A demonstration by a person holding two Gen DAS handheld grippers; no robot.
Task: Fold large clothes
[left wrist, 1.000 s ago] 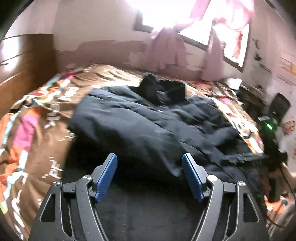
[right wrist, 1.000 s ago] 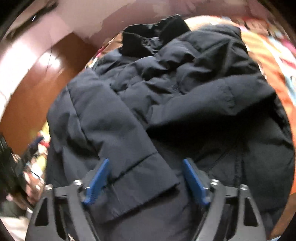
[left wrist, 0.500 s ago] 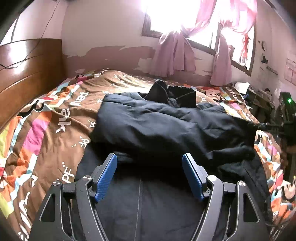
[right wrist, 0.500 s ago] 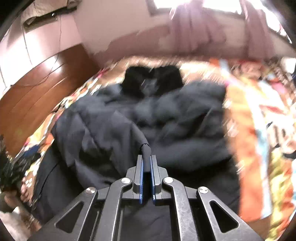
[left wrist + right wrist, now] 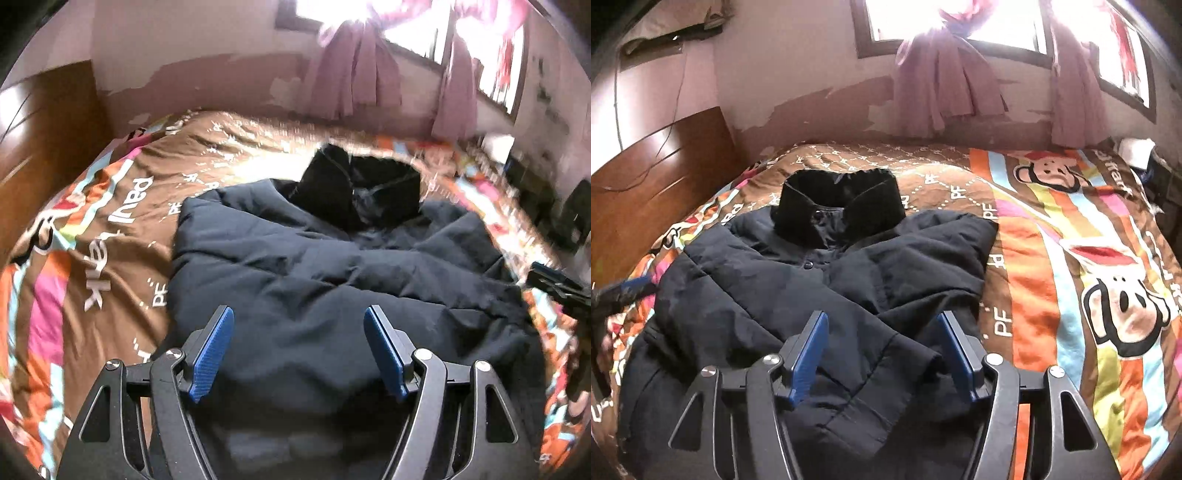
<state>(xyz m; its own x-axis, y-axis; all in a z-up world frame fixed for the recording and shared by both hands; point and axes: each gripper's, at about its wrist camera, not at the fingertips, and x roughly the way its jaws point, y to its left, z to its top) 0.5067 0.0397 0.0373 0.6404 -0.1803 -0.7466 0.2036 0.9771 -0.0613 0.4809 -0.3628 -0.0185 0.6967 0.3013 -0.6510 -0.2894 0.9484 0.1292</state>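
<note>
- The dark padded jacket [image 5: 820, 295] is laid on the bed [image 5: 1052, 258], collar toward the window edge, both sleeves crossed over the chest.
- The hem is best gripped at both corners and carried evenly toward the collar.
- The right tongs [image 5: 881, 354], jaws just reopened, are held apart over the sleeve cuff [image 5: 879, 373], gripping nothing.
- The left tongs [image 5: 299, 354] are held wide open above the jacket, empty.
</note>
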